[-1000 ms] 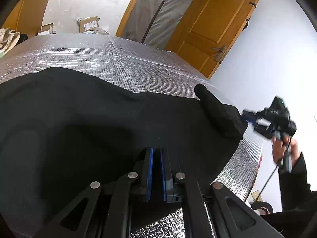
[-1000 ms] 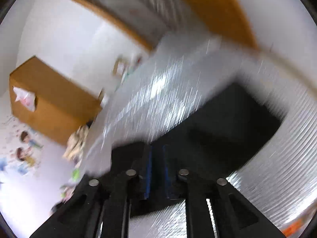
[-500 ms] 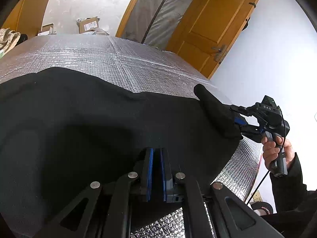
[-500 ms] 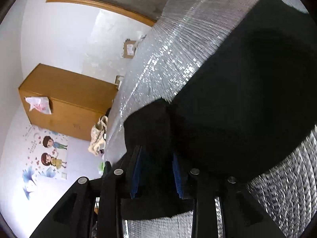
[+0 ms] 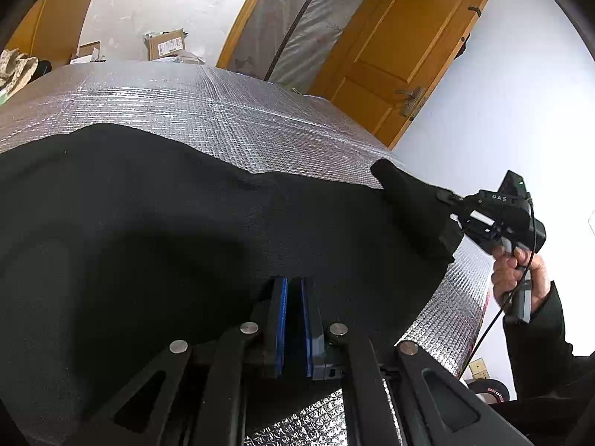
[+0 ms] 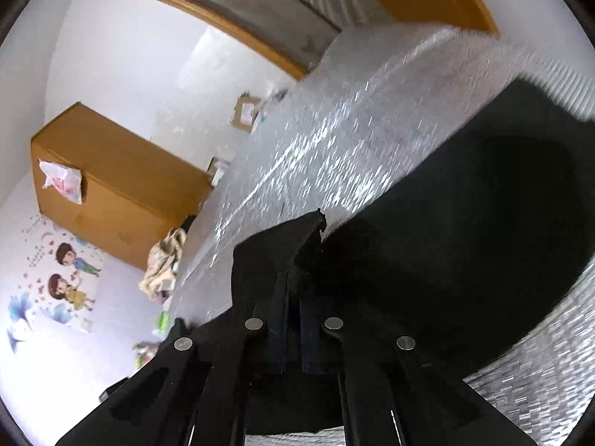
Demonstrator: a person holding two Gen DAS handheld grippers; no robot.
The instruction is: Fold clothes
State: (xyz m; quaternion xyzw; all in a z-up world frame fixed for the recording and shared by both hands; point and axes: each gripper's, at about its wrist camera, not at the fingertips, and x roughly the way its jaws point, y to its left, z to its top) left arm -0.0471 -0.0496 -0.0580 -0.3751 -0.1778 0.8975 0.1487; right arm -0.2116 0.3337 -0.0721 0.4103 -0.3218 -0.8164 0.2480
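A black garment (image 5: 156, 223) lies spread over the silver foil-covered table (image 5: 208, 104). My left gripper (image 5: 292, 286) is shut on the garment's near edge, its blue pads pinching the cloth. My right gripper (image 6: 293, 278) is shut on a raised corner of the garment (image 6: 275, 245). In the left wrist view the right gripper (image 5: 452, 206) holds that corner (image 5: 409, 204) lifted off the table at the right edge. The rest of the garment shows in the right wrist view (image 6: 465, 223).
An orange door (image 5: 401, 48) stands behind the table. Cardboard boxes (image 5: 165, 42) sit at the far side. A wooden cabinet (image 6: 108, 182) and a heap of beige cloth (image 6: 163, 260) are left of the table. The table's right edge (image 5: 472, 290) is close to my right gripper.
My right gripper has reached the garment's corner, closed on it and lifted it a little. The left gripper has stayed put, still pinching the near edge.
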